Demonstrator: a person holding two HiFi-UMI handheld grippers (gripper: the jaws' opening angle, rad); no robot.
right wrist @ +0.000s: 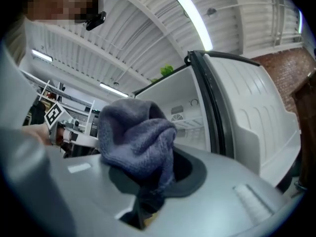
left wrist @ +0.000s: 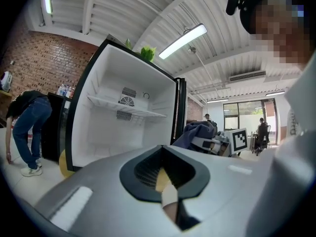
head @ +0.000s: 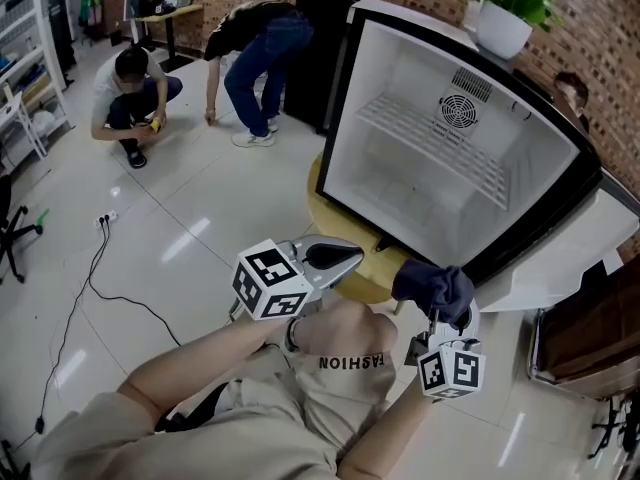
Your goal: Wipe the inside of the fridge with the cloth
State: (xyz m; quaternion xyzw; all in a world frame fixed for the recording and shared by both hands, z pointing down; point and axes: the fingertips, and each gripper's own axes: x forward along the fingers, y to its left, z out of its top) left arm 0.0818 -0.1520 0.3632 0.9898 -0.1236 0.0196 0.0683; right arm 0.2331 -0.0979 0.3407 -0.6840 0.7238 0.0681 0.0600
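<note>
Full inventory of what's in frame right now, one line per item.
fridge: 1, white inside, black frame, door open, centre
wire shelf: 1, white, upper fridge interior
round table: 1, yellow, under fridge
potted plant: 1, green in white pot, atop fridge
cable: 1, black, floor left
bystanders: 2, dark clothes, back left
cloth: 1, dark blue-grey, in right gripper
left gripper: 1, grey, shut, empty
right gripper: 1, grey, shut on cloth

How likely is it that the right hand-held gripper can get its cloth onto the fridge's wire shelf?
Probably yes. The fridge door stands open, and nothing shows between the wire shelf and the right hand-held gripper, shut on the cloth.
</note>
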